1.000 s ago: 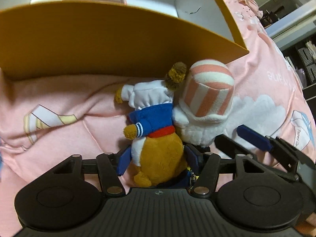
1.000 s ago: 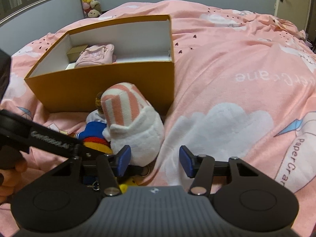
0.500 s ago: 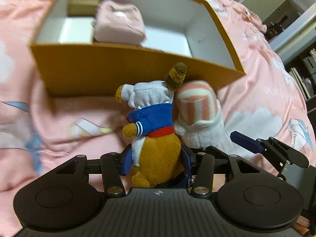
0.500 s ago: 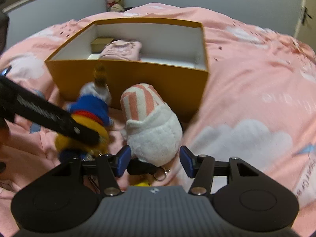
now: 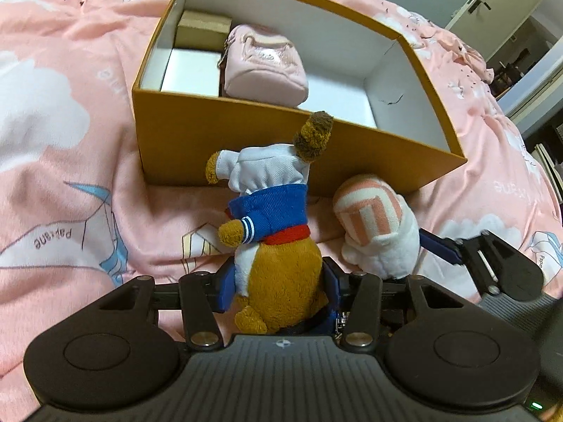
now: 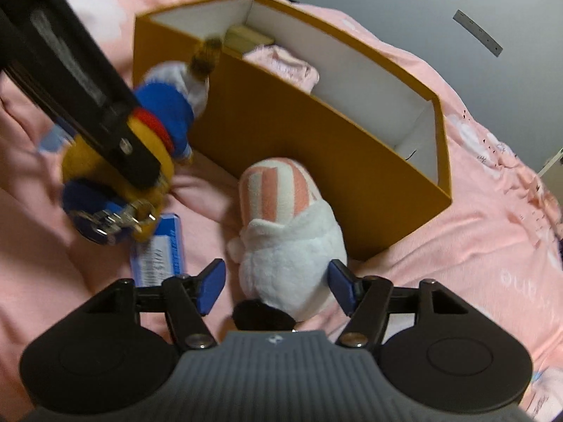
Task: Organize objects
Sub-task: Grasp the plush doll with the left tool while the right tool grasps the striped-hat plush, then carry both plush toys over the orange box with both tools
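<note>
Blue-padded left gripper [image 5: 278,290] clamps the sailor plush [image 5: 278,242], lifted before the orange box [image 5: 246,140]. Right gripper [image 6: 278,286], jaws just opening, straddles the striped plush [image 6: 288,246] unpressed. Step: loading. Next: carry over the rim, release.

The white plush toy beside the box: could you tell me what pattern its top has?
Pink and white stripes on the white plush toy, clearest in the right wrist view.

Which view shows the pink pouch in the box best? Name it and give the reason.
The left wrist view. It looks down into the orange box, so the pink pouch shows whole and sharp beside a small cardboard box. In the right wrist view only the pouch's top peeks over the box wall, slightly blurred.
</note>
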`<state>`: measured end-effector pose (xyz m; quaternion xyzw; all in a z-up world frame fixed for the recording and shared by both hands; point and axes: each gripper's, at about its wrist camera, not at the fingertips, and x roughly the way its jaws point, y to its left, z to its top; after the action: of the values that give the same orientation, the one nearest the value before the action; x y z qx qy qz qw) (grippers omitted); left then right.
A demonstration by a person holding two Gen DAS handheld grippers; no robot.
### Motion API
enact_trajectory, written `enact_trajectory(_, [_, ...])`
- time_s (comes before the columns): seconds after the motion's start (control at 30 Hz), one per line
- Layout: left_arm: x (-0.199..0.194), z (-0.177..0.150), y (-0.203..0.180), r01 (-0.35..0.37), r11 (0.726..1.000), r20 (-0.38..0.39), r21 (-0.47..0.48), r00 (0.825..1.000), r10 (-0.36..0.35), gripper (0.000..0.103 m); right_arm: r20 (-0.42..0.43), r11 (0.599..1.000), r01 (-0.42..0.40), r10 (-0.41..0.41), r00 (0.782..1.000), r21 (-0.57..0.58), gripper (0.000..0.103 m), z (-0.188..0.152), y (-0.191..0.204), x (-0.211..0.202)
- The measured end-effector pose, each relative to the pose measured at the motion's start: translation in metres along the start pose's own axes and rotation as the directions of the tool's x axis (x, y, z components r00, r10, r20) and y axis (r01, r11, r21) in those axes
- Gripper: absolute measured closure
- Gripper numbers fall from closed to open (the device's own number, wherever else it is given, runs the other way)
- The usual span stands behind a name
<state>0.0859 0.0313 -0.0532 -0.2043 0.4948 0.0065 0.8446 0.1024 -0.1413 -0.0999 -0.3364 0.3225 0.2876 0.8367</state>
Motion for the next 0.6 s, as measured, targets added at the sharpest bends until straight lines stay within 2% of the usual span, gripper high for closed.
enact_trajectory(0.07, [0.002,-0.001,0.001,0.003,1.000,0.004,0.005,1.000,-0.003,0.047,-0.003,1.000,0.021,-0.021,1.000,-0.019,0.030,0.002,0.002,0.008])
enact_trajectory(0.23, [0.006,-0.007,0.003,0.011,1.000,-0.018,0.011,1.000,-0.011,0.047,0.004,0.994,0.083,-0.083,0.997,-0.064,0.030,0.000,0.008,0.025])
enact_trajectory(0.6, [-0.012,-0.009,-0.009,0.013,0.995,0.041,0.095,0.999,-0.017,0.047,0.013,0.999,0.049,-0.049,0.999,0.014,0.047,0.002,-0.014,0.009])
